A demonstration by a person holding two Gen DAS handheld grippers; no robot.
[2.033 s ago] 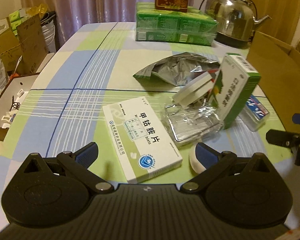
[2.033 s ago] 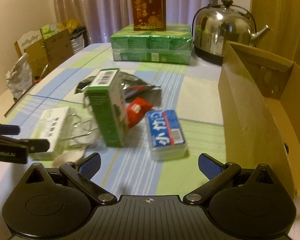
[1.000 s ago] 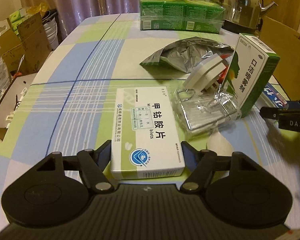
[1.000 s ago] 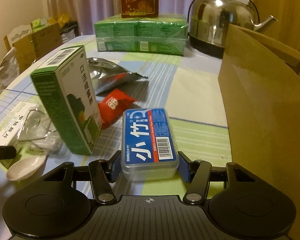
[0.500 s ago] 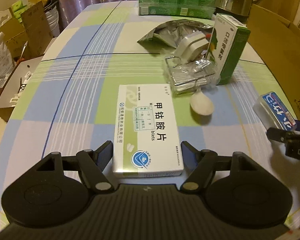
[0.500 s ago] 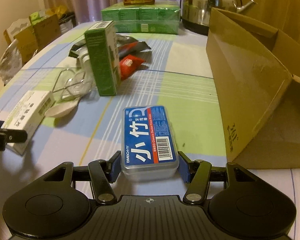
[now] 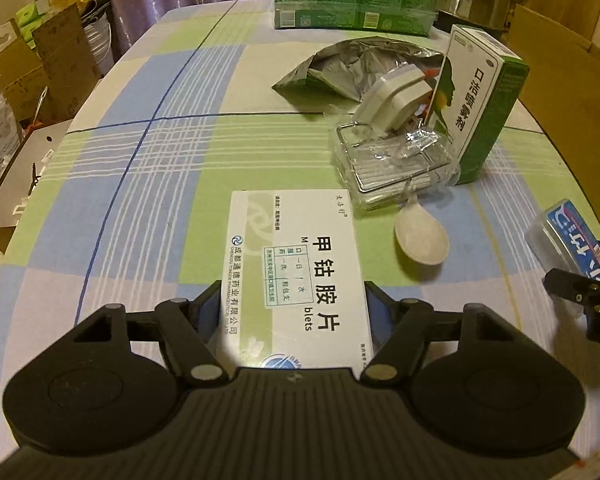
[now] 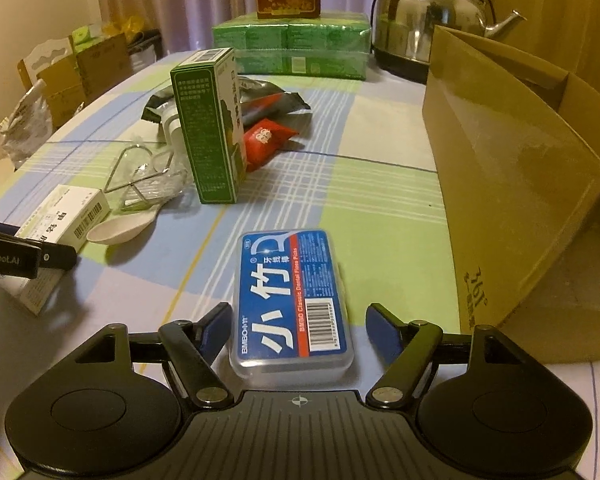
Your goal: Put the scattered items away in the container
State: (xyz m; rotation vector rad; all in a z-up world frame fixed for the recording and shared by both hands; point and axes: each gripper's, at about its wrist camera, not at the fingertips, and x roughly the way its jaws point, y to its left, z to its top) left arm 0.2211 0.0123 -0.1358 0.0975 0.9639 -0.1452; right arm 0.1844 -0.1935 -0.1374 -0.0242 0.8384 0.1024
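Right wrist view: the floss pick box [image 8: 292,300] is seen between the parted fingers of the right gripper [image 8: 298,330], long axis forward; the cardboard box [image 8: 516,184] stands just right. The tablet box [image 7: 296,284] is clamped by the left gripper [image 7: 294,312].

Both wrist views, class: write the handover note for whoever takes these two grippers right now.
Left gripper: shut on the white tablet box.
Right gripper: open, astride the blue floss-pick box, which lies on the tablecloth beside the cardboard box.
Done: nothing visibly boxed.
Left: both boxes, green carton, white spoon, foil pouch, red sachet.
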